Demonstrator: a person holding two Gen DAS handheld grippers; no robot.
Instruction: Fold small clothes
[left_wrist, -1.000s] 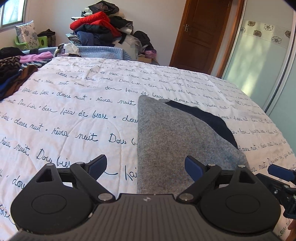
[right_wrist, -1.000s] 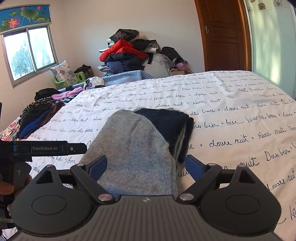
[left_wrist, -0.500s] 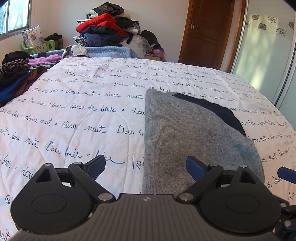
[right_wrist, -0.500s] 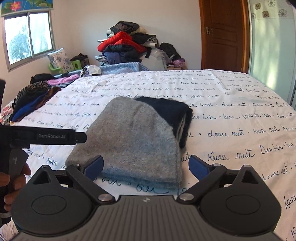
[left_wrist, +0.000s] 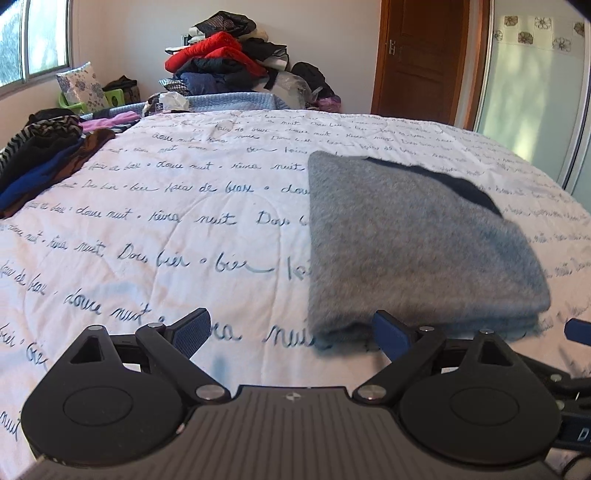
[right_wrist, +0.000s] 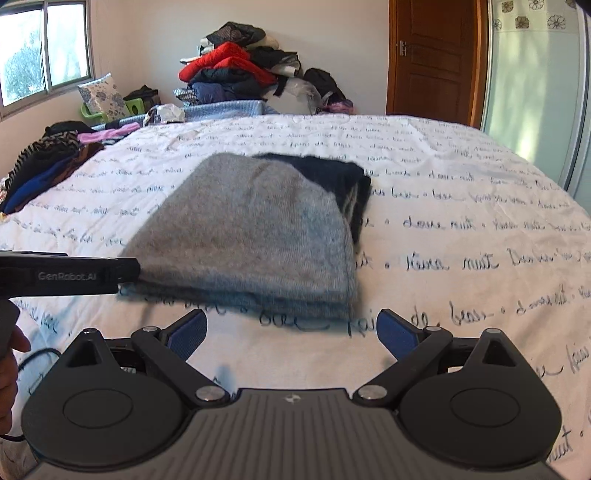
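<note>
Folded grey garment (left_wrist: 413, 240) lies flat on the bed (left_wrist: 184, 229), toward the near edge, stacked in several layers with the fold edges facing the cameras. A dark navy part (right_wrist: 332, 177) shows at its far side; whether that is the same garment or a second piece under it cannot be told (right wrist view is slightly blurred there).

Left gripper (left_wrist: 291, 325): jaws spread wide, nothing between them. Its right blue pad (left_wrist: 388, 328) sits just at the near left corner of the grey garment; contact uncertain. Left pad (left_wrist: 194, 325) is over bare bedcover.

Right gripper (right_wrist: 291, 328): jaws spread wide, empty, hovering over the bedcover just short of the garment's near edge, apart from it.

Bedcover is white with dark cursive script. At the bed's left edge lies a heap of mixed clothes (right_wrist: 48, 162), striped, blue, brown. Beyond the far edge a pile of clothing (left_wrist: 221, 62) with a red item on top stands against the wall. Wooden door (right_wrist: 436, 59) at far right.
</note>
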